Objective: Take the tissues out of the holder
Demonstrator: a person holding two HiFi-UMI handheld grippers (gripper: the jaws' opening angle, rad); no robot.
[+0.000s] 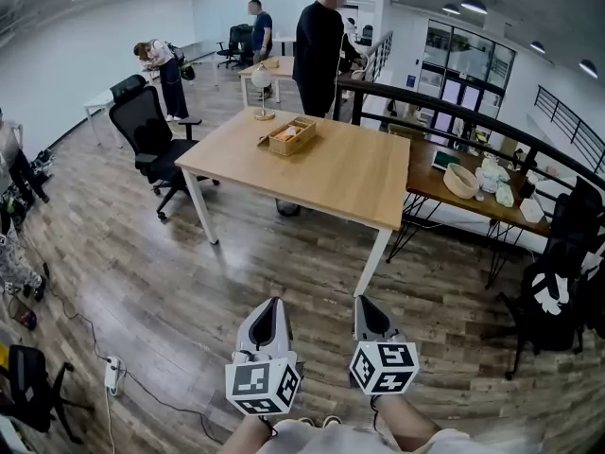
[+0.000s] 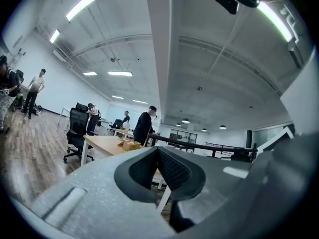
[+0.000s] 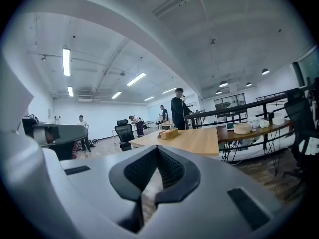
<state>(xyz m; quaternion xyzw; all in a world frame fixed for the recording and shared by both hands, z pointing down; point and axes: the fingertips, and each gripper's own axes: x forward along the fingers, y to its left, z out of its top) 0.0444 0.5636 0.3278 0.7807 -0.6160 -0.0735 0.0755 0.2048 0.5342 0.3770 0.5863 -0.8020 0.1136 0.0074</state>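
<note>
The tissue holder [image 1: 291, 136] is a small open wooden box on the far side of a light wooden table [image 1: 331, 173], well ahead of me. It also shows small in the left gripper view as the holder [image 2: 131, 145] and in the right gripper view as the holder [image 3: 169, 133]. I cannot make out tissues in it from here. My left gripper [image 1: 274, 305] and right gripper [image 1: 365, 305] hang side by side low over the wooden floor, far short of the table. Both are shut with nothing between the jaws, as the left gripper [image 2: 158, 151] and right gripper [image 3: 157, 151] show.
A person in black [image 1: 319, 45] stands behind the table, next to a white lamp [image 1: 262, 81]. A black office chair [image 1: 146, 130] is at the table's left. A dark table with a bowl [image 1: 461, 180] and a railing lie at right. A power strip [image 1: 112, 375] lies on the floor.
</note>
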